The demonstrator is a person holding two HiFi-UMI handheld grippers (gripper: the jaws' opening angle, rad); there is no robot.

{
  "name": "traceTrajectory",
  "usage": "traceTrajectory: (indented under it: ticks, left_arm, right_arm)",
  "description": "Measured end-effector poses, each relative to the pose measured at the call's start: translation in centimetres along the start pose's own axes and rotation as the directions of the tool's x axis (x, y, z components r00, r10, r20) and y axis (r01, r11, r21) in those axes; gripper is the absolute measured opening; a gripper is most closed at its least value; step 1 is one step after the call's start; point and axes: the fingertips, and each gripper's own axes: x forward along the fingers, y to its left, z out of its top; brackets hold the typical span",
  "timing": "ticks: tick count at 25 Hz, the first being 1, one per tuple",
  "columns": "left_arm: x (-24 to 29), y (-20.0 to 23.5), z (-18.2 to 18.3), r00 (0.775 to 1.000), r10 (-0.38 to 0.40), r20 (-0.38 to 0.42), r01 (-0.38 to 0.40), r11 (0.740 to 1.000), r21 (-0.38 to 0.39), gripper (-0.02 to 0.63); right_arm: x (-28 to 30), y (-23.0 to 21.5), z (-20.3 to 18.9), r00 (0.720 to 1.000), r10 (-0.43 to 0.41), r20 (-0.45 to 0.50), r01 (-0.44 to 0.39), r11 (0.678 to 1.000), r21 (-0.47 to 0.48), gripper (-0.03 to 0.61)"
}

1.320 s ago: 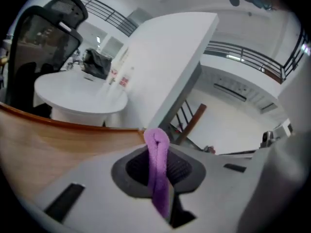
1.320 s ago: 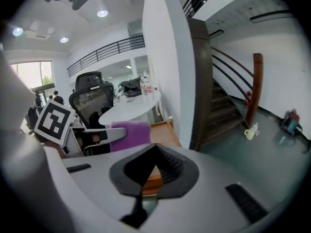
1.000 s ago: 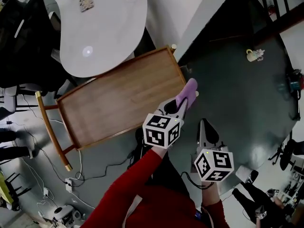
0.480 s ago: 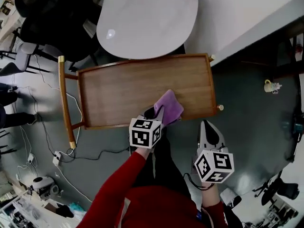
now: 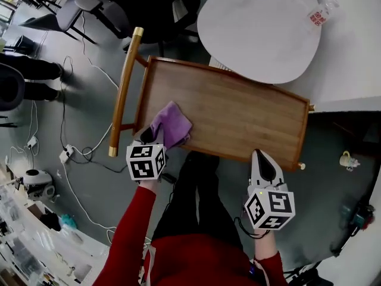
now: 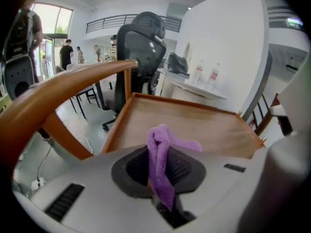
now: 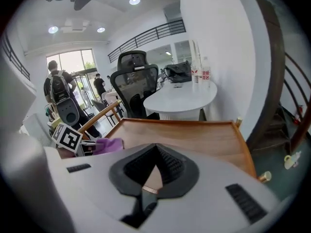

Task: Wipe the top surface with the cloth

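A wooden top point(image 5: 238, 115) with a raised rim and a curved handle point(image 5: 122, 94) fills the middle of the head view. A purple cloth point(image 5: 171, 124) lies bunched on its left part. My left gripper point(image 5: 156, 134) is shut on the cloth's near end. In the left gripper view the cloth point(image 6: 160, 164) runs pinched between the jaws of the left gripper point(image 6: 159, 152), over the wooden top point(image 6: 204, 125). My right gripper point(image 5: 259, 155) is shut and holds nothing, just off the top's near right edge. The right gripper view shows the right gripper point(image 7: 155, 148), the wooden top point(image 7: 194, 135) and the cloth point(image 7: 108, 145).
A white round table point(image 5: 262, 34) butts against the top's far side. Black office chairs point(image 5: 149, 5) stand behind the handle end. Cables and a power strip point(image 5: 65, 155) lie on the grey floor at left. A small pale cup point(image 5: 347, 159) sits on the floor at right.
My left gripper has carried the cloth across the wooden top from its right end to its left end. The head view has swung with it. The right gripper has stayed by the body.
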Motion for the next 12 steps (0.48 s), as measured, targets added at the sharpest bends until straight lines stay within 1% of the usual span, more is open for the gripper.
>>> traceTrajectory:
  ticks: [3, 5, 7, 12]
  left_arm:
    - [-1.0, 2.7, -0.3, 0.996, 0.084, 0.007, -0.084, 0.996, 0.017, 0.052]
    - [-1.4, 3.5, -0.7, 0.993, 0.118, 0.011, -0.119, 0.993, 0.009, 0.052]
    - [-1.8, 4.0, -1.2, 0.99, 0.139, 0.014, -0.139, 0.99, -0.002, 0.051]
    - [-1.4, 4.4, -1.3, 0.986, 0.167, 0.007, -0.167, 0.986, 0.004, 0.052]
  right_arm:
    - [1.1, 1.3, 0.2, 0.999, 0.037, -0.015, -0.037, 0.999, -0.031, 0.003]
    - [1.5, 2.0, 0.2, 0.998, 0.054, -0.018, -0.054, 0.998, -0.045, 0.003]
    - [1.6, 2.7, 0.0, 0.998, 0.062, -0.019, -0.063, 0.997, -0.054, 0.003]
    - [1.9, 2.9, 0.0, 0.998, 0.063, -0.028, -0.064, 0.996, -0.057, 0.003]
